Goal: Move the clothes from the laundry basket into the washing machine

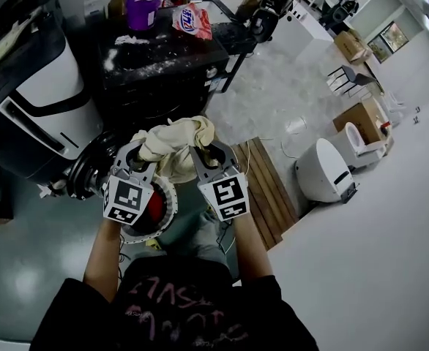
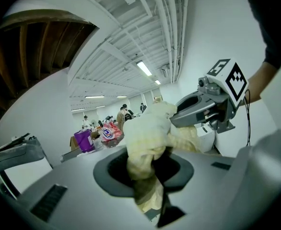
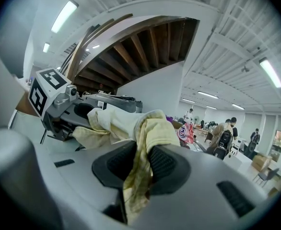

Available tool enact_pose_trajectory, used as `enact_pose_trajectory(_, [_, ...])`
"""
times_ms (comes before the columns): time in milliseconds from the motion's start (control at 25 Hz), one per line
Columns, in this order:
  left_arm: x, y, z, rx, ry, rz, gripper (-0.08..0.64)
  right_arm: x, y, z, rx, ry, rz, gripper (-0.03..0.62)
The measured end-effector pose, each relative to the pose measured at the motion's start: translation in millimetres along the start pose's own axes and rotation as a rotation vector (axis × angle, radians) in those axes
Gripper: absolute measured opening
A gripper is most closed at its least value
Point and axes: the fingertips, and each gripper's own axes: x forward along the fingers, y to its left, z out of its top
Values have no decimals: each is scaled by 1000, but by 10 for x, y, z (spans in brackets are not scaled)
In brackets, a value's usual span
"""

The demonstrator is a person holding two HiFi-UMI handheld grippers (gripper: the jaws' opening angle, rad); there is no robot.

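Note:
A pale yellow cloth (image 1: 172, 141) hangs bunched between both grippers, held up in front of the person. My left gripper (image 1: 147, 148) is shut on one end of it; in the left gripper view the cloth (image 2: 147, 128) runs down between the jaws of the left gripper (image 2: 147, 174). My right gripper (image 1: 200, 151) is shut on the other end, and the cloth (image 3: 126, 121) is pinched in the right gripper (image 3: 139, 166). The two grippers stand close, side by side. A white and black washing machine (image 1: 46, 86) stands at the left, a dark round door (image 1: 90, 170) by it. A round white-rimmed basket (image 1: 172, 196) with something red inside lies under the grippers.
Behind the cloth stands a black table (image 1: 163, 57) with a purple jug (image 1: 141, 9) and an orange and white bag (image 1: 192, 20). A wooden pallet (image 1: 266, 185) lies on the floor to the right, with a white rounded appliance (image 1: 324, 170) and cardboard boxes (image 1: 361, 119) beyond.

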Motion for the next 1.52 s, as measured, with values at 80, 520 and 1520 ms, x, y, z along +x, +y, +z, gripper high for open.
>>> enact_pose_trajectory(80, [166, 41, 31, -5, 0, 13, 106, 95, -160, -24, -1, -9, 5, 81])
enact_pose_trajectory(520, [1985, 239, -80, -93, 123, 144, 106, 1233, -1630, -778, 23, -10, 254, 81])
enact_pose_trajectory(1520, [3011, 423, -800, -253, 225, 288, 106, 2236, -2129, -1645, 168, 57, 441, 81])
